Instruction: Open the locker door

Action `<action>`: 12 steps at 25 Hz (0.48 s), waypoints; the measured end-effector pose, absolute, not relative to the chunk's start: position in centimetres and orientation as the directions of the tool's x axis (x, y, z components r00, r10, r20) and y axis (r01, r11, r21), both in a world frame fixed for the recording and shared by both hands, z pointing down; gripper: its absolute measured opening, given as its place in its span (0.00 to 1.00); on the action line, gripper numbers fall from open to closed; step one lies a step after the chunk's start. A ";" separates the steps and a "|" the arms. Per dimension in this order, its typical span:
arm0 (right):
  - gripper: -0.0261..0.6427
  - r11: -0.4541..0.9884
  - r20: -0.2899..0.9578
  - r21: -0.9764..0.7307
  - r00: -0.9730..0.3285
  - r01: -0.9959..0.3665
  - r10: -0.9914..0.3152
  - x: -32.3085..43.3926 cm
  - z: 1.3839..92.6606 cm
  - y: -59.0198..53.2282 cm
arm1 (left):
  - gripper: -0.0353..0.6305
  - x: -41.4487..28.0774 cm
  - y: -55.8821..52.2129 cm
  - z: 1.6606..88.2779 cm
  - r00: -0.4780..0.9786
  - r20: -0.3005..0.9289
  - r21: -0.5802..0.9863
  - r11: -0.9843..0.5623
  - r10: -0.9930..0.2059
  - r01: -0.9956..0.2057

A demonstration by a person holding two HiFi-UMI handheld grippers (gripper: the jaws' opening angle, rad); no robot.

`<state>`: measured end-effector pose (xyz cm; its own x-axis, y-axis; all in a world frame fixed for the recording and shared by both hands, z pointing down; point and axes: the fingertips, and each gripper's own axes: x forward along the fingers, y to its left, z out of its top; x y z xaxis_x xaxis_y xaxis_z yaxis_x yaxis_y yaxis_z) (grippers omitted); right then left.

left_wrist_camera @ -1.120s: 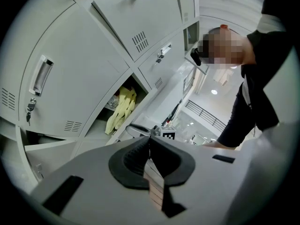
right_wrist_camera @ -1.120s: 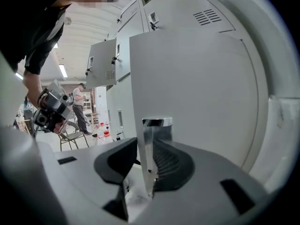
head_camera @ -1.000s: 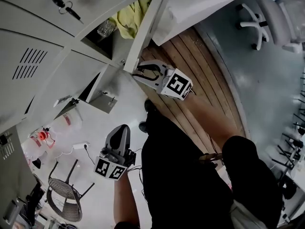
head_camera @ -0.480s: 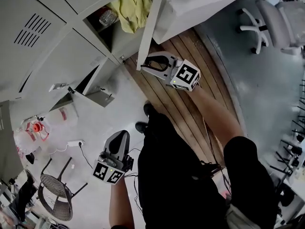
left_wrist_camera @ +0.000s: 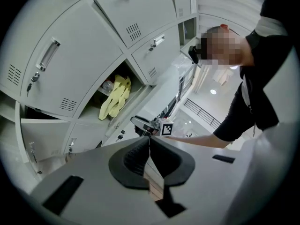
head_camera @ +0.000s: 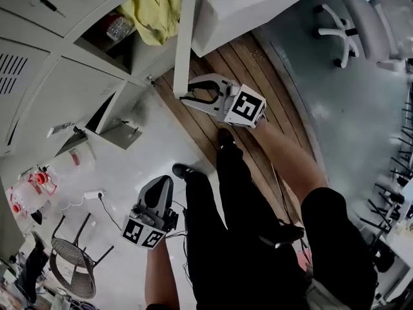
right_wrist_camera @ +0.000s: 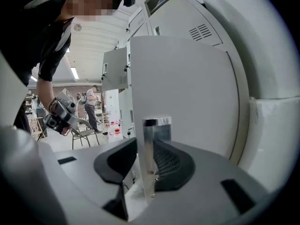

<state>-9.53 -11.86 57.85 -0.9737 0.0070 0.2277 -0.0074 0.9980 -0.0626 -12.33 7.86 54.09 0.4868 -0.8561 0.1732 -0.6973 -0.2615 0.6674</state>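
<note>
The locker door (head_camera: 184,37) stands swung wide, its edge clamped between the broadly spread jaws of the right gripper (head_camera: 188,94). The open compartment (head_camera: 151,57) holds a yellow cloth (head_camera: 151,11) and a clear bottle (head_camera: 118,26) (just beside it). The left gripper (head_camera: 161,185) hangs low, jaws pressed together on nothing.

A strip of brown wood planks (head_camera: 251,60) crosses the floor, with smooth grey-blue flooring (head_camera: 348,121) along one side and glossy white floor (head_camera: 161,141) along the other. A white swivel chair (head_camera: 364,15) stands on the grey part, and a metal folding chair (head_camera: 77,263) on the white. In the right gripper view, ceiling strip lights (right_wrist_camera: 75,72) glow down the far end of the room
</note>
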 end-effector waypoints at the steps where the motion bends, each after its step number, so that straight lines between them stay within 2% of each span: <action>1: 0.22 0.999 0.230 -0.051 -0.973 0.007 0.019 -9.1 57.8 -11.9 | 0.08 -11.9 7.0 54.2 0.484 0.170 0.669 -0.260 -0.858 -0.696; 12: 0.22 0.992 0.227 -0.065 -0.967 0.106 0.118 -3.7 57.8 -12.5 | 0.08 -6.1 0.0 53.1 0.492 0.152 0.650 -0.288 -0.857 -0.703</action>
<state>-3.72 -12.55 57.79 -0.9667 0.1181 0.2268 0.1061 0.9923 -0.0647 -6.07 -0.01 53.14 0.4917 -0.8574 0.1520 -0.7034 -0.2882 0.6498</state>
